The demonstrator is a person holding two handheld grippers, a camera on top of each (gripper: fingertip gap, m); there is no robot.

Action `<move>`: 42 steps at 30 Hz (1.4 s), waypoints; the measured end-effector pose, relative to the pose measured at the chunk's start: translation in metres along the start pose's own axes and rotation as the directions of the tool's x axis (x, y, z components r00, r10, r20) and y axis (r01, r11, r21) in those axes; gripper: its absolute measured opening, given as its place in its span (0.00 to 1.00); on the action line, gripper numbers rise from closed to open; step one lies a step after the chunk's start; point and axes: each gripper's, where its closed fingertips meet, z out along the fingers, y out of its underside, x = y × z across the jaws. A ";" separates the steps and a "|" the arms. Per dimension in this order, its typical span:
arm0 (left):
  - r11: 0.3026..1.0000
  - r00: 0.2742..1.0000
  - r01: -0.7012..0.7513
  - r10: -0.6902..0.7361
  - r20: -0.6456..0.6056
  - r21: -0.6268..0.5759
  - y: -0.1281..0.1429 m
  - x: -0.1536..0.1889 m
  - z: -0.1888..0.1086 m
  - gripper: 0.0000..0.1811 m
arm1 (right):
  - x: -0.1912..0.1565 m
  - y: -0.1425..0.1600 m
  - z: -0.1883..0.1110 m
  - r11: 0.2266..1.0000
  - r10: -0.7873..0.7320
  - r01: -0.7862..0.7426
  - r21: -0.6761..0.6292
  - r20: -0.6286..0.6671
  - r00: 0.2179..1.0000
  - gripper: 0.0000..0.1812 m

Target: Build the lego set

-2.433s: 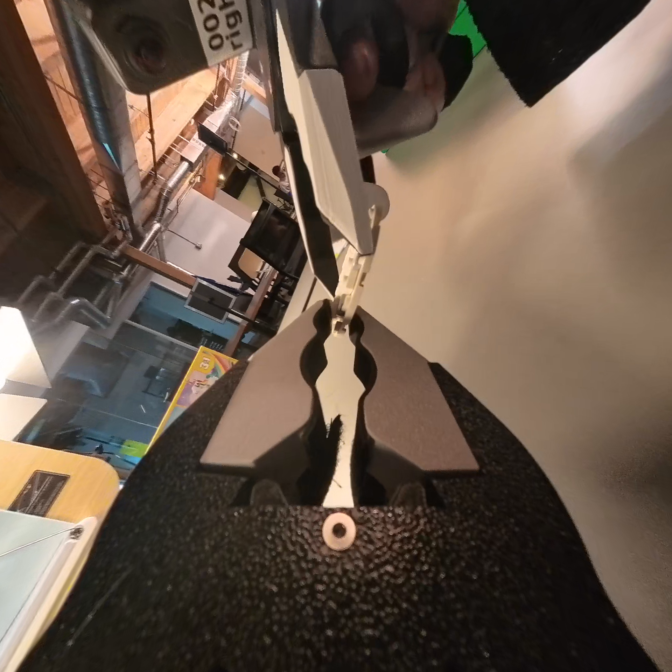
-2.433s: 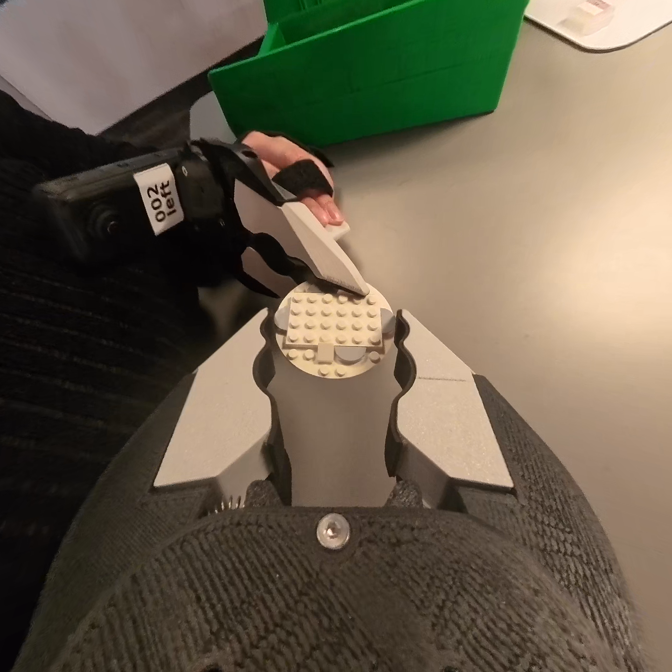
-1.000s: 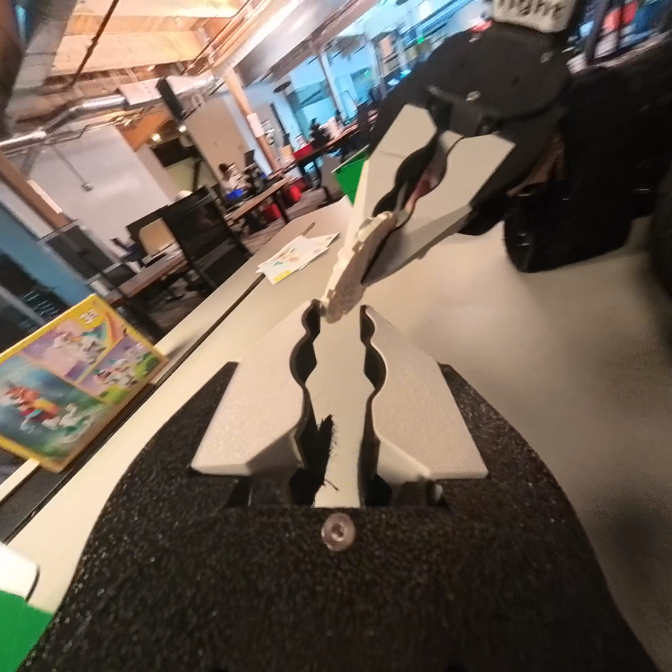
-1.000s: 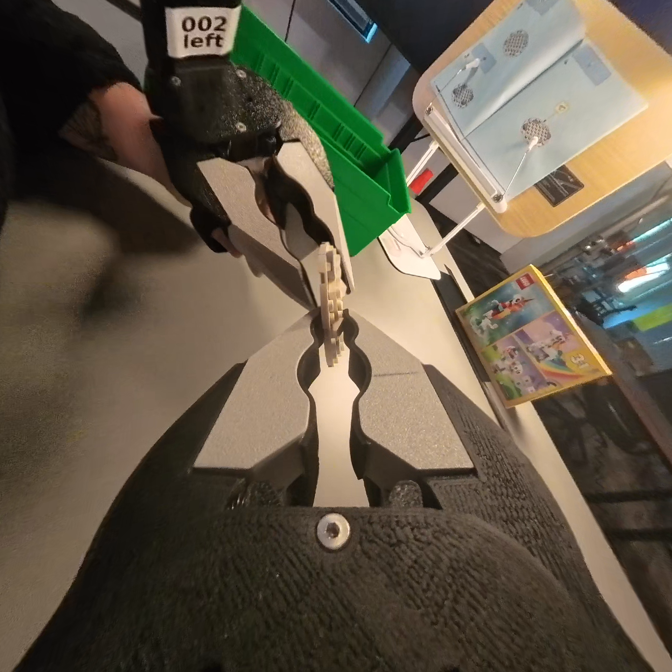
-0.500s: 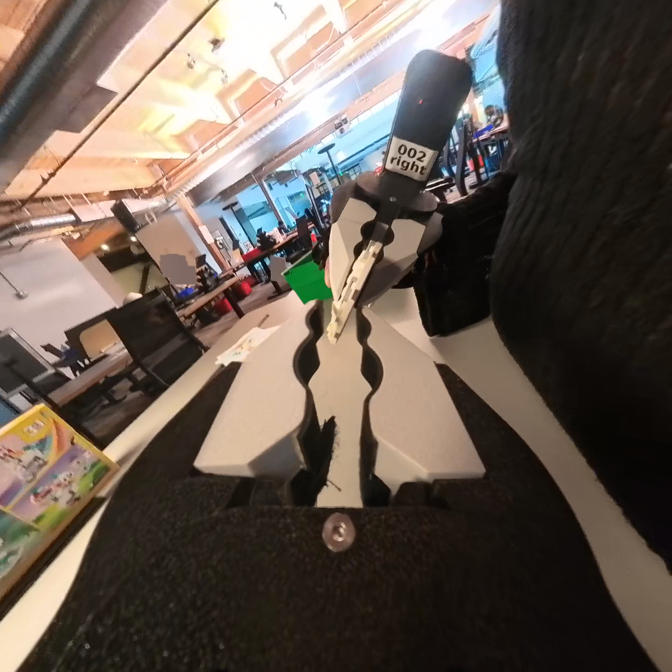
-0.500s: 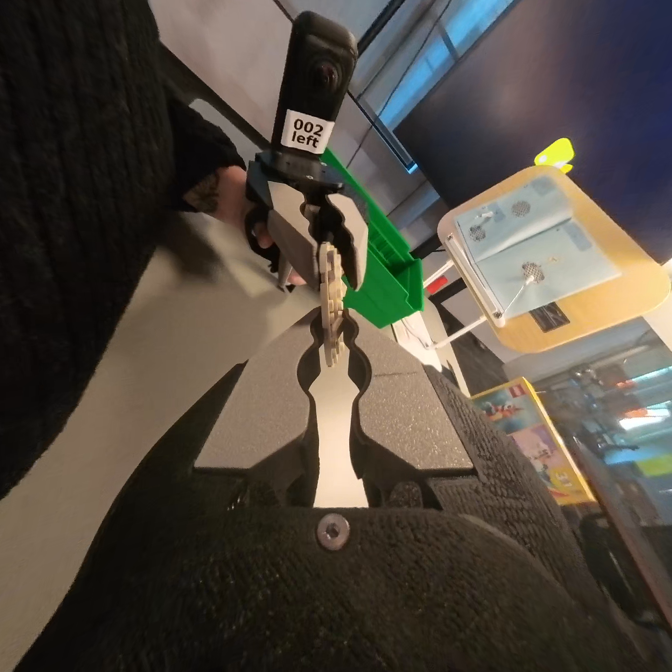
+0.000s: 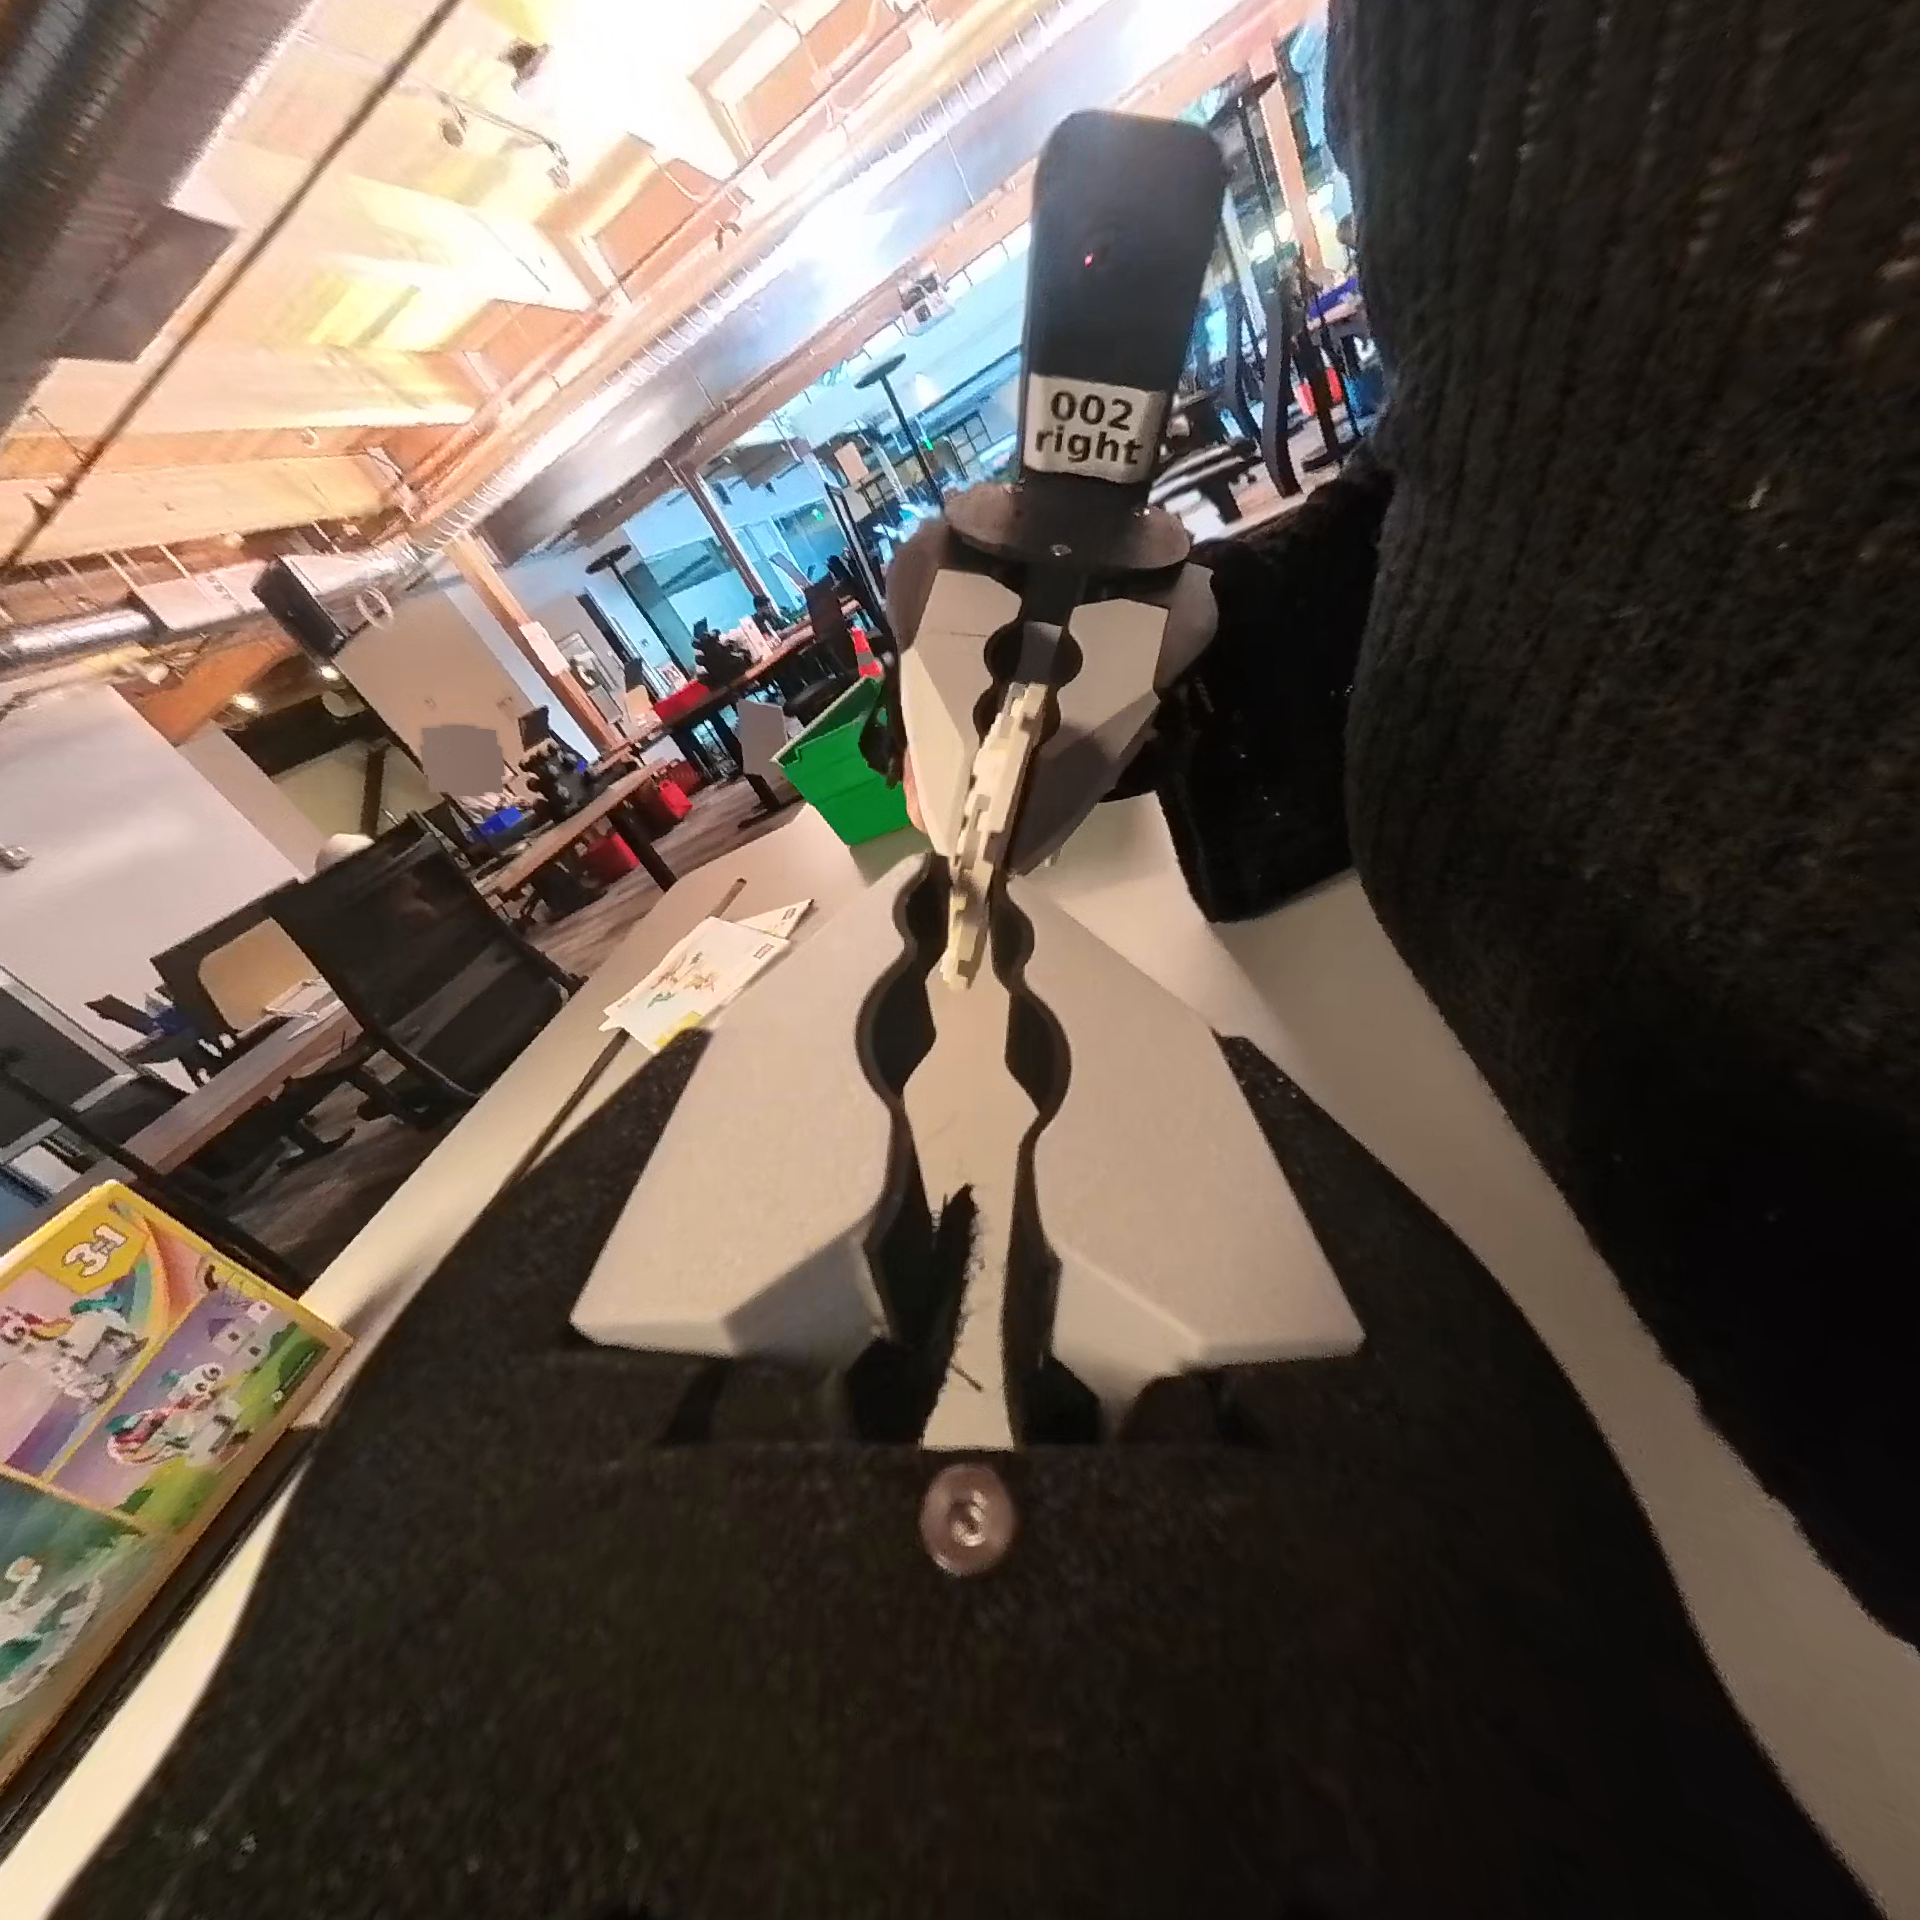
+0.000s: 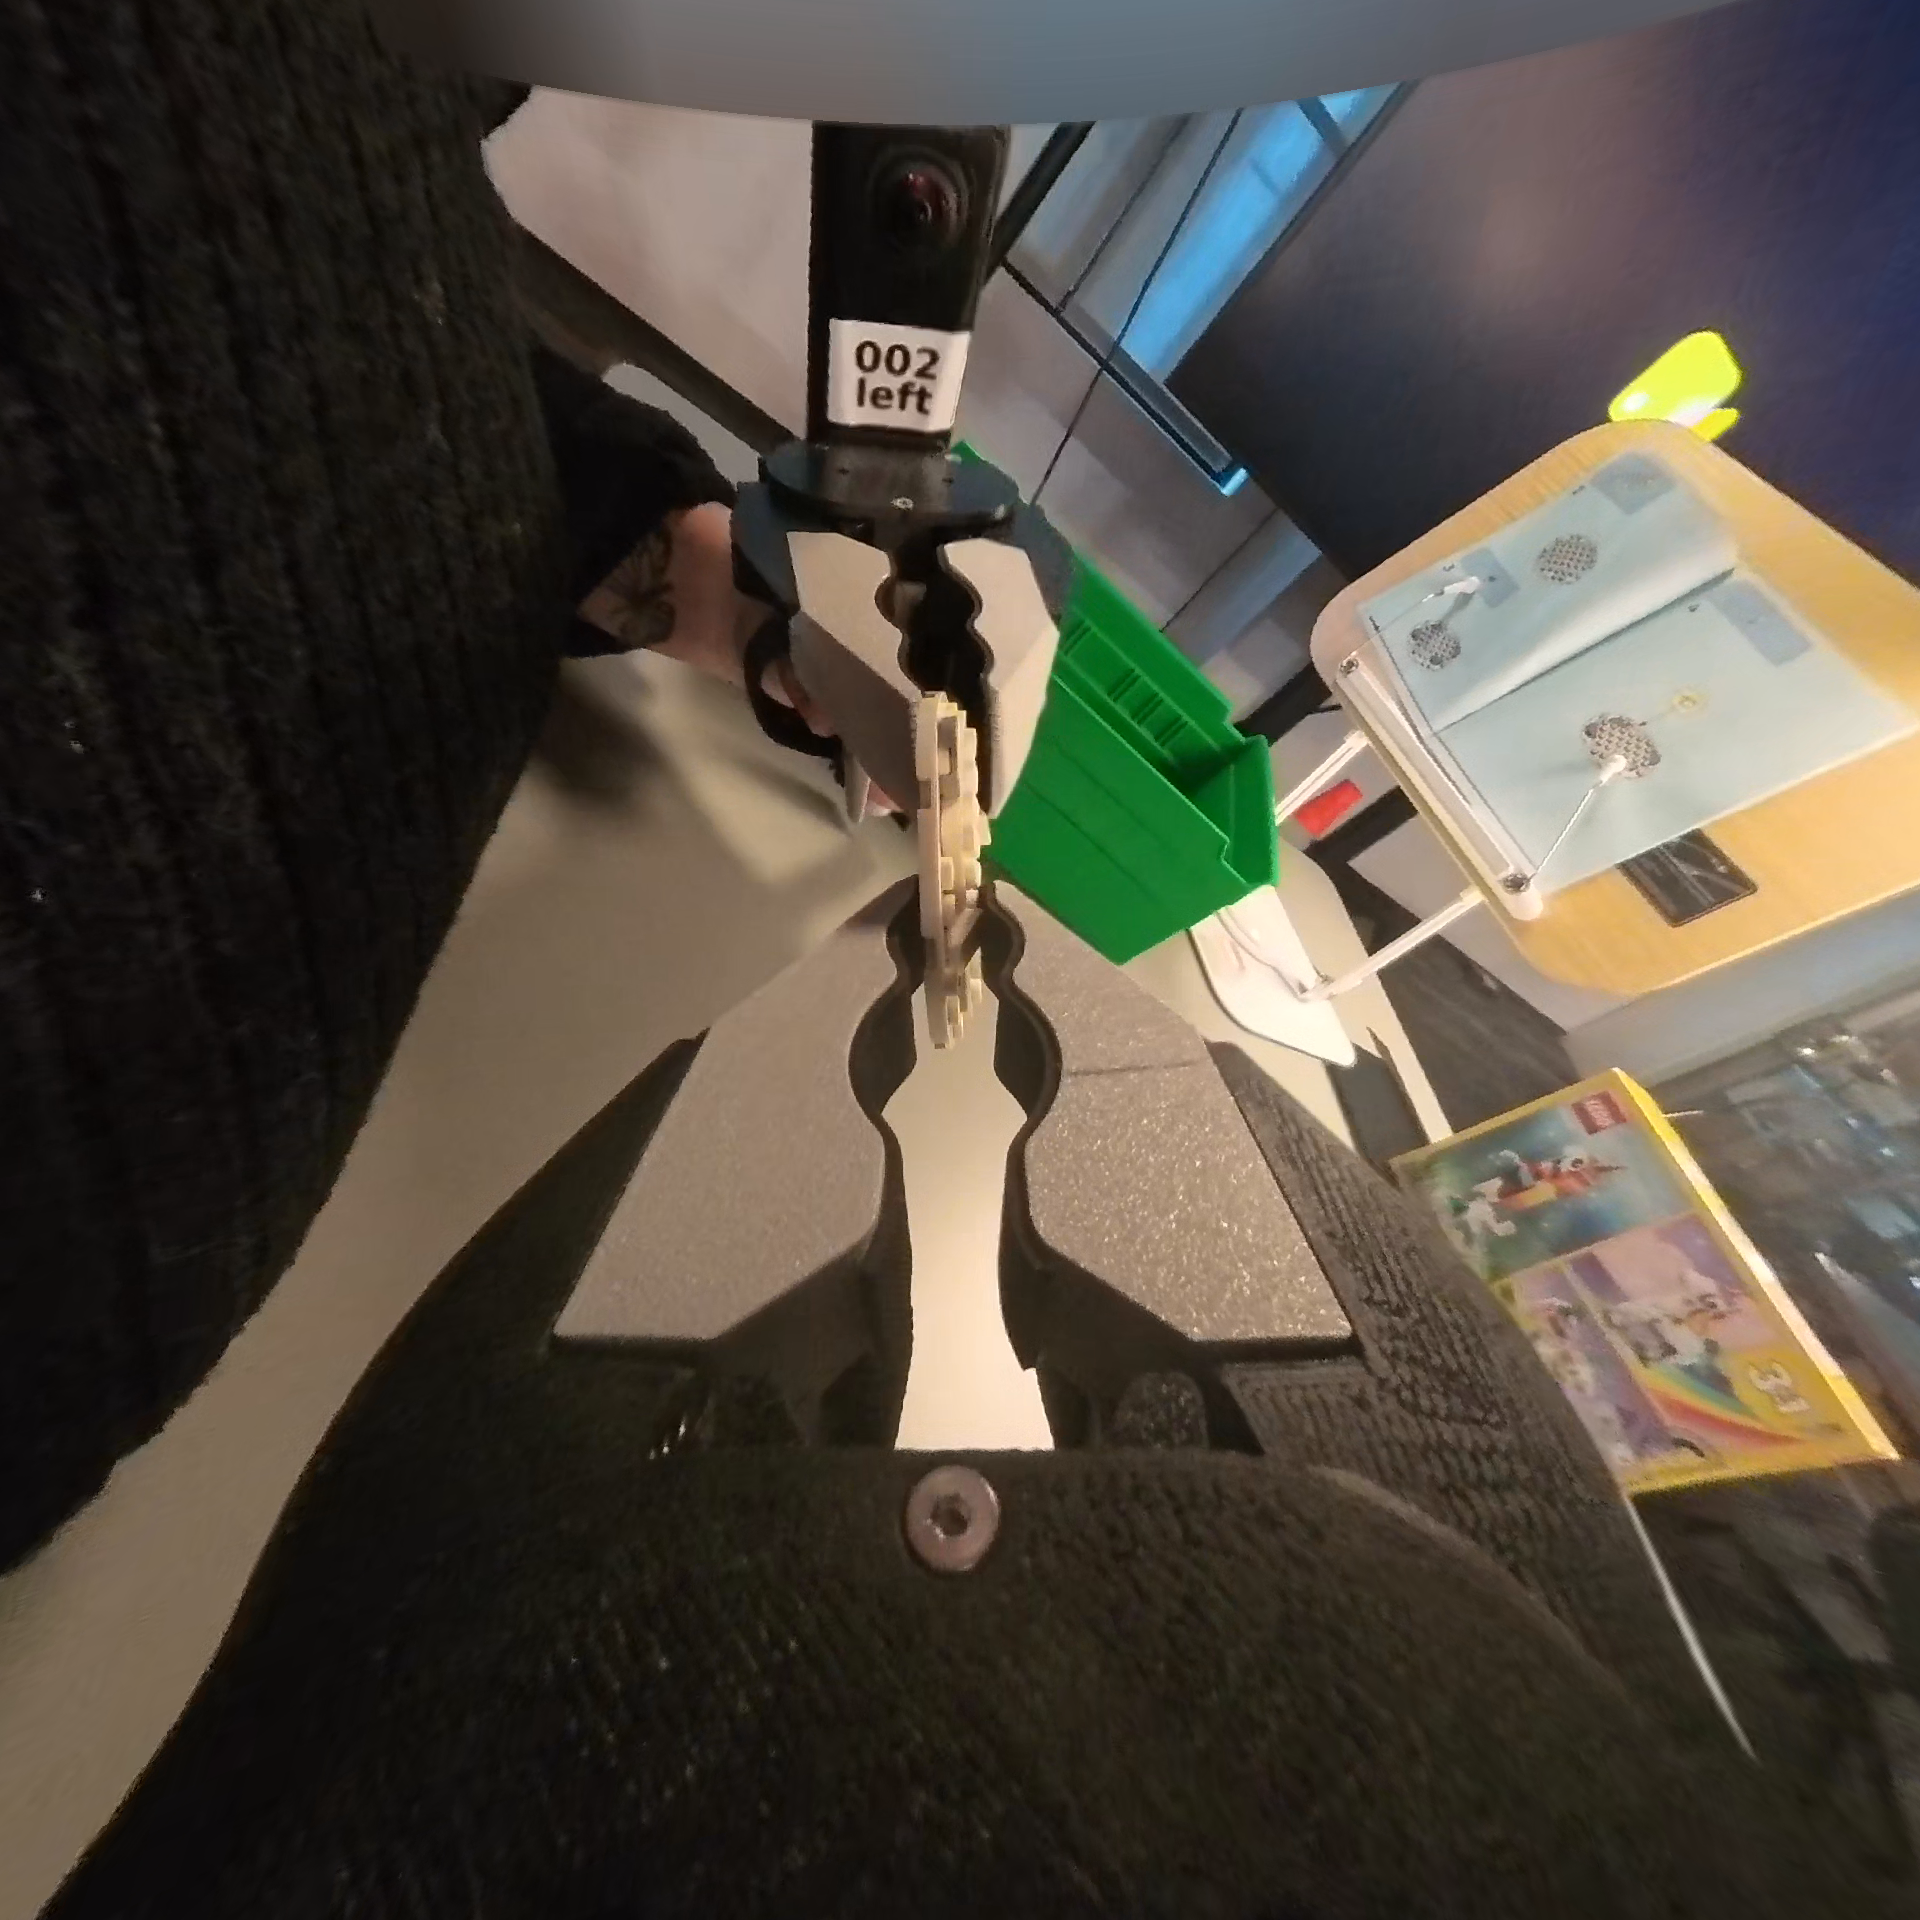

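Note:
A white and tan lego plate assembly hangs edge-on in the air between my two grippers, which face each other. My left gripper is shut on its near edge. My right gripper shows beyond it, shut on the far edge. In the right wrist view the same assembly stands edge-on. My right gripper is shut on its lower part. The left gripper holds its upper part. The studded face is hidden from both views.
A green bin stands on the grey table. A yellow lego box stands at the table's edge, with a booklet nearby. A stand with pale blue pages stands behind. The person's black sweater is close.
Both grippers have swung up from the table with the assembly held between them, and it turned from flat to edge-on. In the last half second they lined up straighter and drew closer.

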 end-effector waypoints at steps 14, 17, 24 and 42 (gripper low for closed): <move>0.978 0.980 0.198 -0.196 -0.038 0.067 -0.005 -0.001 -0.002 0.15 | 0.002 -0.001 0.000 0.999 0.039 -0.039 0.026 -0.001 0.999 0.04; 0.987 0.989 0.148 -0.148 -0.009 0.059 -0.002 -0.004 -0.004 0.07 | 0.001 -0.002 0.000 0.998 0.049 -0.049 0.032 0.000 0.999 0.04; 0.991 0.992 0.126 -0.125 -0.013 0.050 -0.002 0.000 -0.004 0.03 | 0.001 -0.002 -0.001 0.998 0.054 -0.054 0.030 -0.001 0.999 0.04; 0.975 0.976 0.218 -0.218 -0.023 0.035 0.001 -0.001 -0.001 0.02 | 0.002 0.000 -0.004 0.994 0.093 -0.091 0.058 -0.021 0.995 0.04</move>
